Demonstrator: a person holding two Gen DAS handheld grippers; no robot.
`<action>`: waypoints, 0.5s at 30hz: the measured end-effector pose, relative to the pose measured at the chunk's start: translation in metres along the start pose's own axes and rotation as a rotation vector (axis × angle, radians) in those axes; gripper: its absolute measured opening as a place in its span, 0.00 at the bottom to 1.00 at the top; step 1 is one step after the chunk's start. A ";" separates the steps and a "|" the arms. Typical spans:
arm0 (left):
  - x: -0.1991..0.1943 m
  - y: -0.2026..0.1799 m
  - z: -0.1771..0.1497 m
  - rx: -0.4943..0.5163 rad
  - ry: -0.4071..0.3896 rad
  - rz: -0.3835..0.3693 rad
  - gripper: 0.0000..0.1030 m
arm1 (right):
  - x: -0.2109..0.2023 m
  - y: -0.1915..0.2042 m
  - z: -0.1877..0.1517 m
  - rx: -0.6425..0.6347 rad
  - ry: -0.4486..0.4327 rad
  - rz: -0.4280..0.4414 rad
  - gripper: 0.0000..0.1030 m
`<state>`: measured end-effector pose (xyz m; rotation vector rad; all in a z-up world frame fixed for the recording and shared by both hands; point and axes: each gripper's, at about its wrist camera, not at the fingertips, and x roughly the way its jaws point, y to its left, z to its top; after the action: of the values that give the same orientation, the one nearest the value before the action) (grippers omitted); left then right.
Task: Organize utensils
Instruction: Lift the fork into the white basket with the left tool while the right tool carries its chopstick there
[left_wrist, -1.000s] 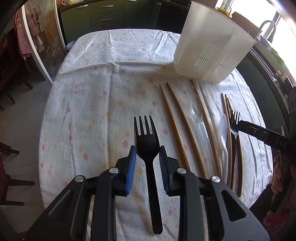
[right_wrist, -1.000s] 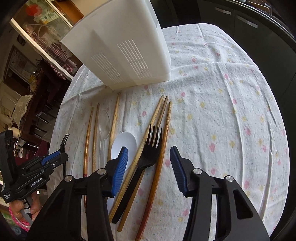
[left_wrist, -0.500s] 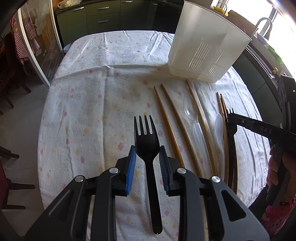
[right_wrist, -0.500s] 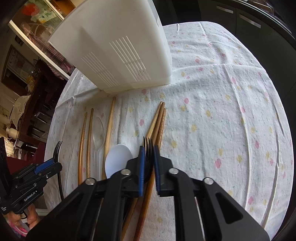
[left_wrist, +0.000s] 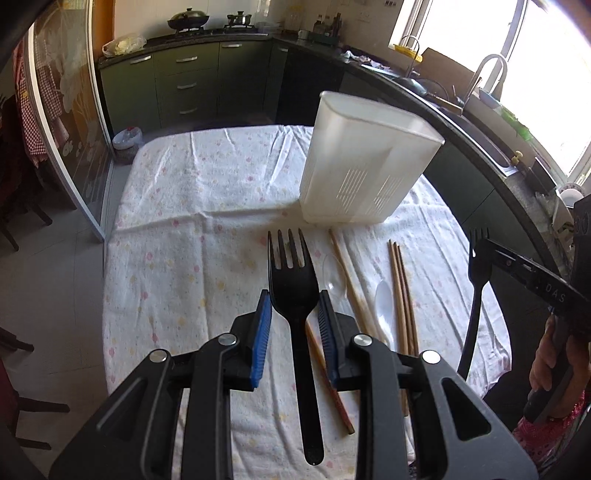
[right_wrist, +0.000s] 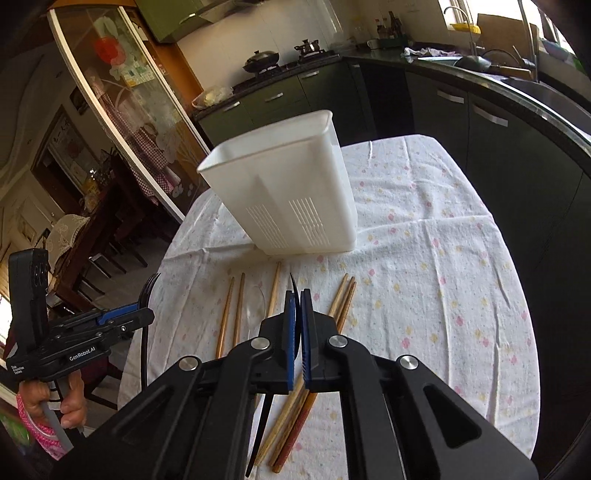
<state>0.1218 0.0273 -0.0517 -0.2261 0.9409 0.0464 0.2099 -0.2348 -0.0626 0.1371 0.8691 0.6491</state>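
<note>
Forks first: I have one black plastic fork in each gripper. My left gripper (left_wrist: 294, 314) is clamped on the neck of its black fork (left_wrist: 295, 280), tines pointing forward and the handle hanging back between the arms, lifted clear of the cloth. My right gripper (right_wrist: 297, 314) has its blue pads (right_wrist: 290, 332) pressed together on the second black fork (right_wrist: 263, 424), which I see edge-on, tines poking out above the pads and the handle trailing below; from the left wrist view that same fork hangs in the air off to the right.

Below both grippers, on the flowered tablecloth (left_wrist: 192, 229), lie the wooden chopsticks (left_wrist: 400, 288), a white spoon (left_wrist: 383, 299) among them, and a clear plastic spoon (right_wrist: 255, 306) between two of the sticks. Some chopsticks lie bunched together, others singly.

Beyond the utensils stands the white utensil holder (right_wrist: 291, 192), upright on the cloth with its slotted wall facing me and its mouth open; how full it is I cannot tell. Dark green kitchen cabinets (left_wrist: 184, 85) run behind the table.
</note>
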 end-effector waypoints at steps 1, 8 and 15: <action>-0.009 -0.004 0.010 0.010 -0.024 -0.013 0.24 | -0.009 0.002 0.002 -0.006 -0.027 0.000 0.04; -0.055 -0.037 0.092 0.055 -0.297 -0.064 0.24 | -0.046 0.001 0.007 -0.023 -0.148 -0.015 0.04; -0.034 -0.059 0.153 0.031 -0.565 -0.073 0.24 | -0.052 -0.024 0.007 0.005 -0.169 -0.011 0.04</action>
<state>0.2315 0.0045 0.0726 -0.2035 0.3707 0.0259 0.2024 -0.2834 -0.0320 0.1892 0.7081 0.6157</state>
